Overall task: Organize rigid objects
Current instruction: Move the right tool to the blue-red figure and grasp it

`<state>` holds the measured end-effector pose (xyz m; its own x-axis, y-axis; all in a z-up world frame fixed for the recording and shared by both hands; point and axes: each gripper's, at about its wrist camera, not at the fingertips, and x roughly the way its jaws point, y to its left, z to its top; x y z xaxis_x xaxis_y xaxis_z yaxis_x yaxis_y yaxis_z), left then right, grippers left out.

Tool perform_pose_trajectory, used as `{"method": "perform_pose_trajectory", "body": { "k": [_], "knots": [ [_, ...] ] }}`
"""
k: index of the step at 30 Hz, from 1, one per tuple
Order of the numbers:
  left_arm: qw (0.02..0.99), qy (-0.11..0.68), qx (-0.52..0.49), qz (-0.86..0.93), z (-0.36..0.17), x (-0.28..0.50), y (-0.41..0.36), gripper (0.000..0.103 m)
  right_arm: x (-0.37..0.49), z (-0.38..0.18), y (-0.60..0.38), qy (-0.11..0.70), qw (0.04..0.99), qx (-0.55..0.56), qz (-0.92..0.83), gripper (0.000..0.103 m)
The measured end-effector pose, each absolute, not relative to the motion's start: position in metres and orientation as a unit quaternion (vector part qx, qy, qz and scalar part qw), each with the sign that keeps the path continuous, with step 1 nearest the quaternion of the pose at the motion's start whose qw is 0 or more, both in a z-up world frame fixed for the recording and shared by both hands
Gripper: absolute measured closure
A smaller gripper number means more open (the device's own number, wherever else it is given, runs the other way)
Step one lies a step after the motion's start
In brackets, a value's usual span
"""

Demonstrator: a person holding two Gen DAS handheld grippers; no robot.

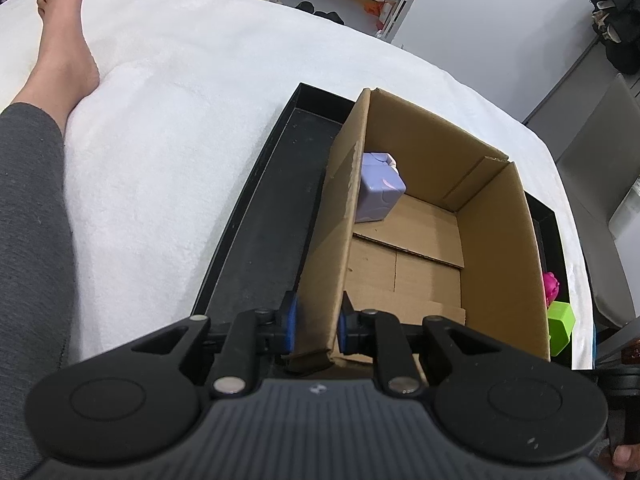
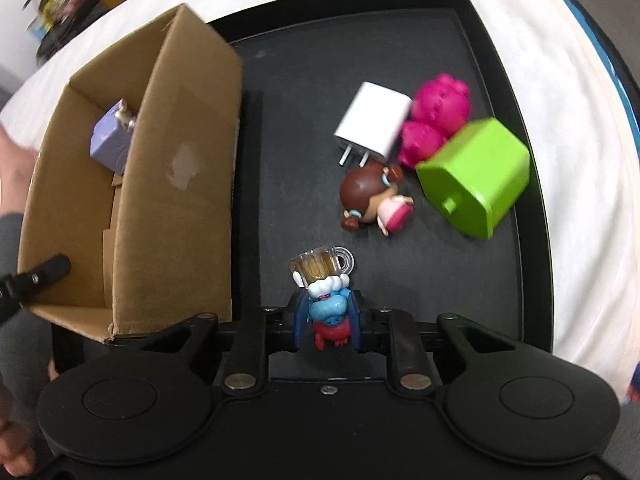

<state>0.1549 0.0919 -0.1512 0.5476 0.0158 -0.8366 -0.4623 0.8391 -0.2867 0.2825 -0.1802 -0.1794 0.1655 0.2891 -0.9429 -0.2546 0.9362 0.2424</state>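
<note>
A brown cardboard box (image 1: 404, 152) (image 2: 172, 184) stands in a black tray (image 1: 272, 216) (image 2: 304, 120) on a white blanket. A lilac cube (image 1: 378, 187) (image 2: 112, 140) lies inside the box at its far left. My left gripper (image 1: 316, 326) is shut on the box's near left wall. My right gripper (image 2: 326, 322) is shut on a small blue and red figure (image 2: 330, 314) that carries a toy beer mug (image 2: 322, 266). On the tray beyond lie a white charger plug (image 2: 374, 124), a brown-haired doll (image 2: 372, 200), a pink toy (image 2: 436, 116) and a green cube (image 2: 476, 176) (image 1: 560, 322).
A person's bare foot (image 1: 60, 40) and grey-clad leg (image 1: 28, 220) rest on the blanket (image 1: 180, 100) left of the tray. A hand (image 2: 16, 184) shows by the box's left side. A chair (image 1: 600, 184) and room clutter lie past the bed's edge.
</note>
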Motion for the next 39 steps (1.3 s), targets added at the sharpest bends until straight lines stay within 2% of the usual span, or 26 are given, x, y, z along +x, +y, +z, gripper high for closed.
{"method": "perform_pose_trajectory", "body": {
  "k": [9, 15, 20, 32, 35, 39],
  "knots": [
    [0.844, 0.454, -0.248, 0.140, -0.151, 0.154, 0.093, 0.085, 0.275, -0.181, -0.199, 0.628, 0.759, 0.055, 0.162, 0.078],
    [0.844, 0.454, -0.249, 0.139, -0.151, 0.155, 0.094, 0.085, 0.276, -0.178, -0.192, 0.628, 0.762, 0.029, 0.153, 0.063],
    [0.844, 0.454, -0.250, 0.139, -0.151, 0.156, 0.095, 0.085, 0.276, -0.185, -0.180, 0.624, 0.773, -0.004, 0.110, 0.058],
    [0.843, 0.454, -0.255, 0.136, -0.152, 0.155, 0.097, 0.085, 0.271, -0.199, -0.152, 0.618, 0.777, -0.068, 0.103, 0.058],
    [0.844, 0.453, -0.254, 0.136, -0.152, 0.156, 0.096, 0.085, 0.268, -0.201, -0.146, 0.613, 0.777, -0.085, 0.109, 0.065],
    [0.843, 0.453, -0.254, 0.136, -0.152, 0.155, 0.096, 0.085, 0.269, -0.193, -0.148, 0.618, 0.771, -0.068, 0.137, 0.065]
  ]
}}
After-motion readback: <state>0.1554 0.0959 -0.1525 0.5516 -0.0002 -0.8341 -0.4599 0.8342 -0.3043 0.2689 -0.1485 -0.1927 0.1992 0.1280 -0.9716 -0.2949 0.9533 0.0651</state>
